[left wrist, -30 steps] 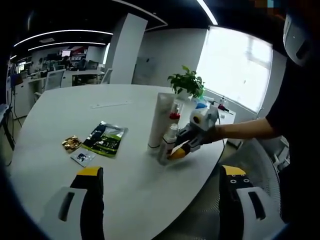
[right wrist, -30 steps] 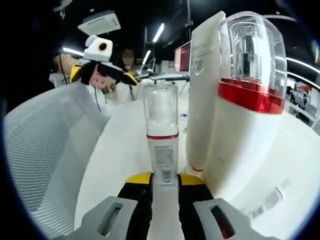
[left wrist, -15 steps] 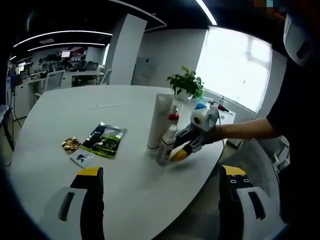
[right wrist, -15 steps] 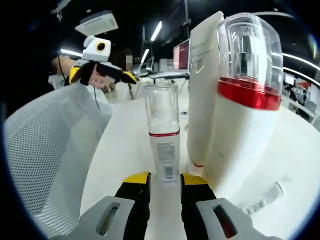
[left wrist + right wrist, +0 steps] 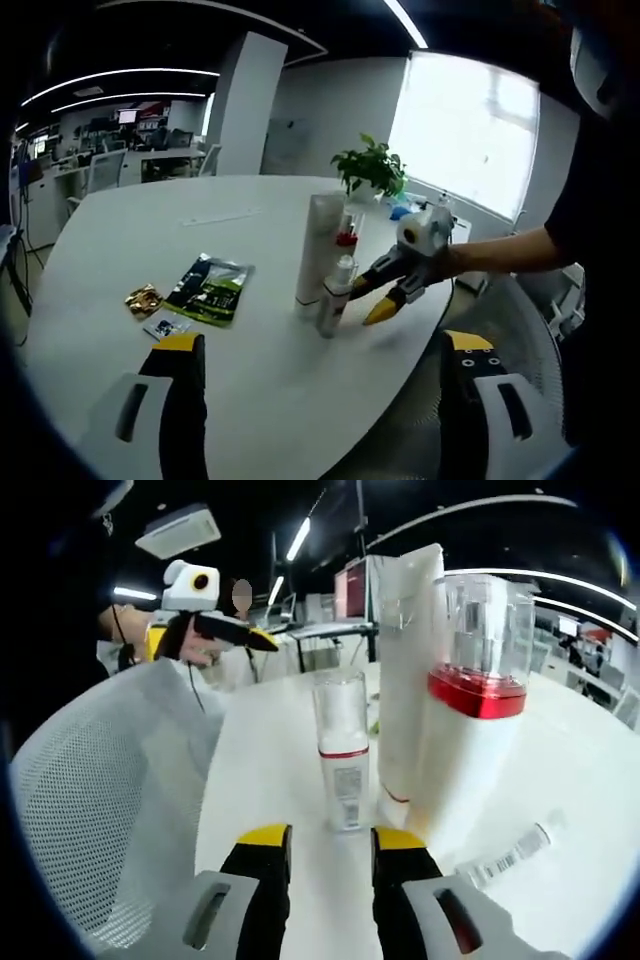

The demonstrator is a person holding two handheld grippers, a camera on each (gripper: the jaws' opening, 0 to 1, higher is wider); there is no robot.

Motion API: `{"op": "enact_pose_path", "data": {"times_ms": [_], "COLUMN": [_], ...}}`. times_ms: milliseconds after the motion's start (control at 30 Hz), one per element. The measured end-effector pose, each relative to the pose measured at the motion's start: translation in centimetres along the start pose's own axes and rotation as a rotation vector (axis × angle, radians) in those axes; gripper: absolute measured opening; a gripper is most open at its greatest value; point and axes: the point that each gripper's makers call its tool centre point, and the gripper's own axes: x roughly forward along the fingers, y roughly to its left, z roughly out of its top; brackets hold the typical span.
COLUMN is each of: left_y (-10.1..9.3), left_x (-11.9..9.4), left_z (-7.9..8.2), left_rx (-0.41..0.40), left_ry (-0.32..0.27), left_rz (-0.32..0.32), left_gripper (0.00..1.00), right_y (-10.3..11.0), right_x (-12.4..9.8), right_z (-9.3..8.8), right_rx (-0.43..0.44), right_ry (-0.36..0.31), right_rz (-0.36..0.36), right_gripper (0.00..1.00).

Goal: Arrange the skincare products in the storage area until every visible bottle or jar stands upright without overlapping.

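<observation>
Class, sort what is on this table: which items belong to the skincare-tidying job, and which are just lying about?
Job:
small bottle
red-collared bottle
white tube

Lying about:
green packet
gold sachet
small sachet
potted plant

Small bottle (image 5: 341, 750) upright on table (image 5: 270, 770), just beside tube (image 5: 405, 670) and pump bottle (image 5: 465, 740).
</observation>
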Motion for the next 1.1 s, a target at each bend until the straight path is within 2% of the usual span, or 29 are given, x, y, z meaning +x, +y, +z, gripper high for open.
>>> {"op": "enact_pose_path", "data": {"times_ms": [100, 267, 333, 367, 433, 533, 733, 867, 967, 1033, 1100], "left_y": [0.6, 1.4, 2.5, 2.6, 2.4, 2.4, 2.5, 2.7, 2.8, 2.8, 2.8], "left_x": [-0.1, -0.6, -1.0, -1.1, -1.3, -1.7, -2.6, -2.8, -3.1, -3.3, -3.5], "left_z": [0.1, 0.2, -0.5, -0.7, -0.7, -0.4, 0.4, 0.4, 0.6, 0.8, 0.8], "left_rx": [0.009, 0.006, 0.017, 0.015, -0.002, -0.024, -0.026, -0.028, -0.023, -0.026, -0.027], "left_ry": [-0.004, -0.004, 0.026, 0.042, 0.031, 0.006, -0.022, -0.027, -0.025, -0.026, -0.024], "left_rz": [0.032, 0.068, 0.13, 0.141, 0.13, 0.132, 0.146, 0.147, 0.149, 0.148, 0.147], "left_gripper": [0.94, 0.95, 0.93, 0.93, 0.93, 0.93, 0.94, 0.94, 0.94, 0.93, 0.94], "right_y": [0.3, 1.0, 1.2, 1.3, 1.4, 2.0, 2.9, 3.6, 4.0, 3.9, 4.0], "right_x": [-0.5, -1.5, -1.9, -2.1, -2.1, -2.9, -4.0, -4.9, -5.4, -5.7, -6.2], "right_z": [0.2, 0.7, 0.9, 1.0, 0.7, 1.3, 2.4, 3.1, 3.9, 3.6, 4.1], "right_rx": [0.003, 0.011, 0.031, 0.03, 0.029, 0.082, 0.104, 0.121, 0.151, 0.165, 0.184], "right_ry": [0.007, 0.035, 0.048, 0.054, 0.05, 0.02, 0.018, 0.025, -0.006, -0.008, -0.016], "right_rz": [-0.014, -0.054, -0.086, -0.097, -0.11, -0.115, -0.159, -0.184, -0.199, -0.218, -0.237], "right_gripper": [0.31, 0.36, 0.39, 0.4, 0.43, 0.43, 0.53, 0.57, 0.58, 0.6, 0.62]}}
